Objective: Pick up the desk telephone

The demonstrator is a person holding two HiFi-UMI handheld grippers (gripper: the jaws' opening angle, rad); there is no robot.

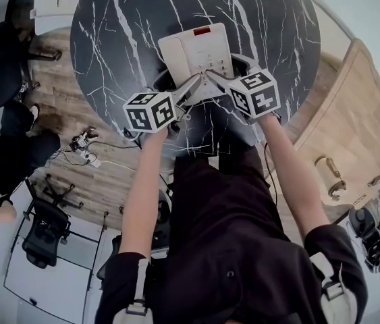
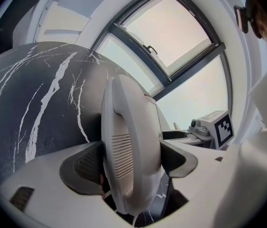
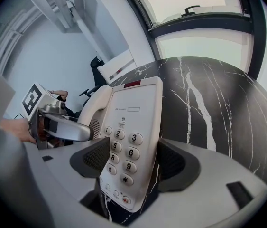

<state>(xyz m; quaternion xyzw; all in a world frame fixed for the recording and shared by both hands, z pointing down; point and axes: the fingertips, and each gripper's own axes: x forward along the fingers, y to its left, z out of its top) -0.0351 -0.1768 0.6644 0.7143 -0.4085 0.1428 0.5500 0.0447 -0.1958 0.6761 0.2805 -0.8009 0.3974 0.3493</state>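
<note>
A white desk telephone (image 1: 195,51) with a red lamp at its far end lies on the round black marble table (image 1: 122,39). My left gripper (image 1: 176,86) comes in from the near left and my right gripper (image 1: 222,74) from the near right, both at the phone's near end. In the left gripper view the handset (image 2: 131,137) stands between the dark pads (image 2: 83,167), and the left gripper (image 2: 131,163) is shut on it. In the right gripper view the keypad body (image 3: 131,137) fills the gap, with the right gripper (image 3: 133,163) shut on it. Whether the phone is off the table is unclear.
A white desk (image 1: 55,2) and a black chair (image 1: 4,66) stand beyond the table's left side. A wooden panel (image 1: 358,123) lies to the right. Cables (image 1: 82,142) and an office chair (image 1: 44,231) are on the floor at the left. A large window (image 2: 171,37) is behind the table.
</note>
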